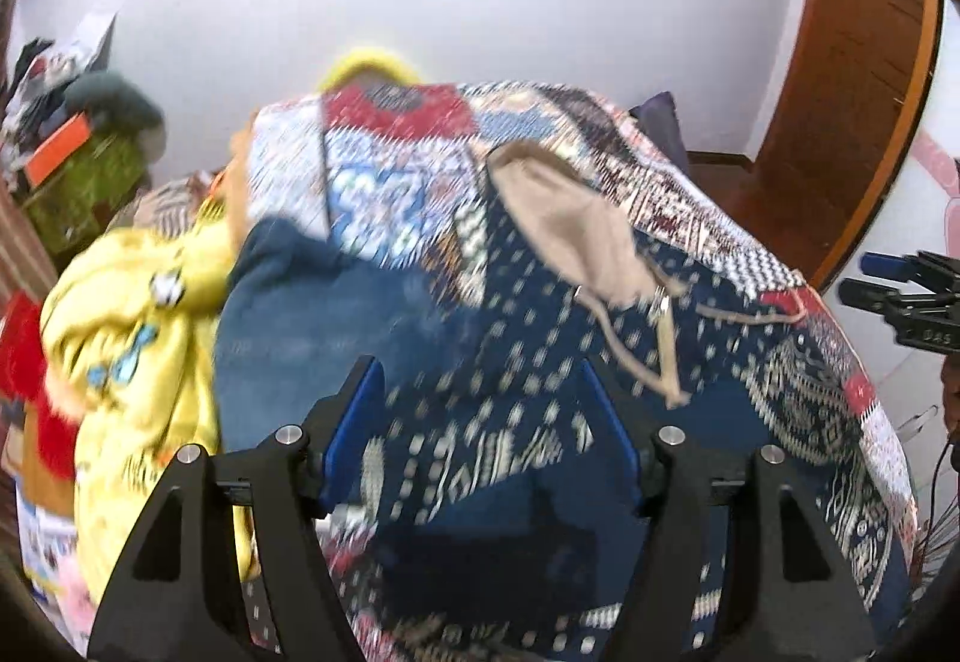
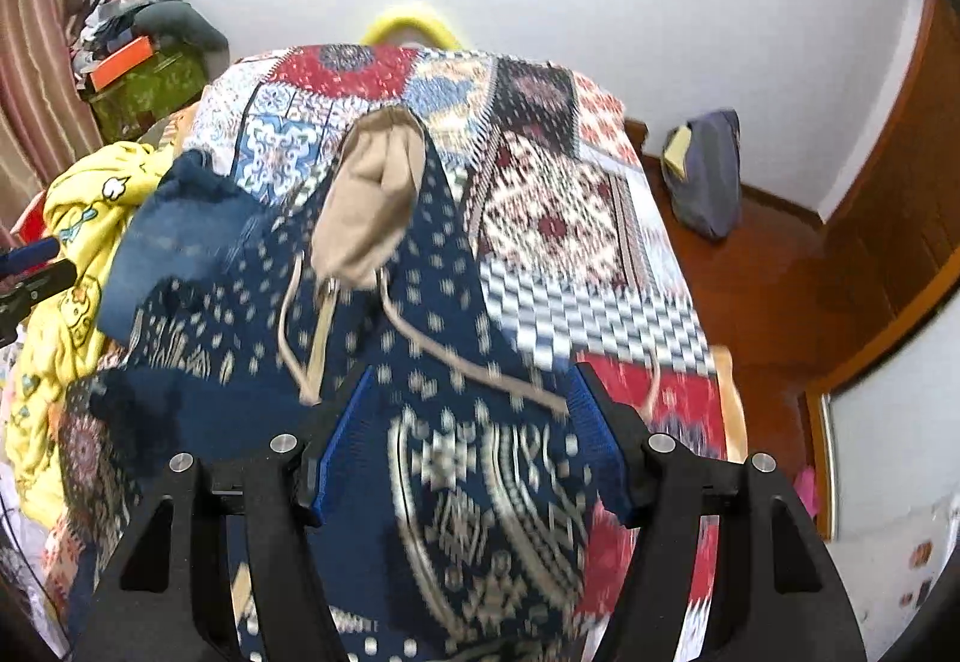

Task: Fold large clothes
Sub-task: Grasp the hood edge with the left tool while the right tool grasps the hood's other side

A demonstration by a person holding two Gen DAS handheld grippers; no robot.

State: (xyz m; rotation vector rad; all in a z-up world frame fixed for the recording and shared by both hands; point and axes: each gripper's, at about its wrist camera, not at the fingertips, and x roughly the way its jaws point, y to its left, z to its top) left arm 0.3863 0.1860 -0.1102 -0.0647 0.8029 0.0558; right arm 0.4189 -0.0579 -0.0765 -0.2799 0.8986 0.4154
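A navy hoodie (image 1: 540, 314) (image 2: 432, 302) with white patterns lies spread on the bed. Its beige-lined hood (image 1: 570, 224) (image 2: 372, 194) points toward the far wall, and its drawstrings (image 1: 666, 356) (image 2: 468, 362) trail across the chest. My left gripper (image 1: 480, 368) hovers over the hoodie's left part with its blue pads wide apart and nothing pinched. My right gripper (image 2: 474, 371) stands just as open above the patterned front. Each gripper shows at the edge of the other's view: the right gripper (image 1: 900, 296) and the left gripper (image 2: 36, 272). Both views are motion-blurred.
A patchwork bed cover (image 1: 690, 200) (image 2: 558, 218) lies under the hoodie. A blue garment (image 1: 312, 314) (image 2: 180, 224) and a yellow one (image 1: 132, 332) (image 2: 78, 218) are heaped on the left. A cluttered green box (image 2: 144, 86) stands at the back left, a grey bag (image 2: 708, 176) on the wooden floor at right.
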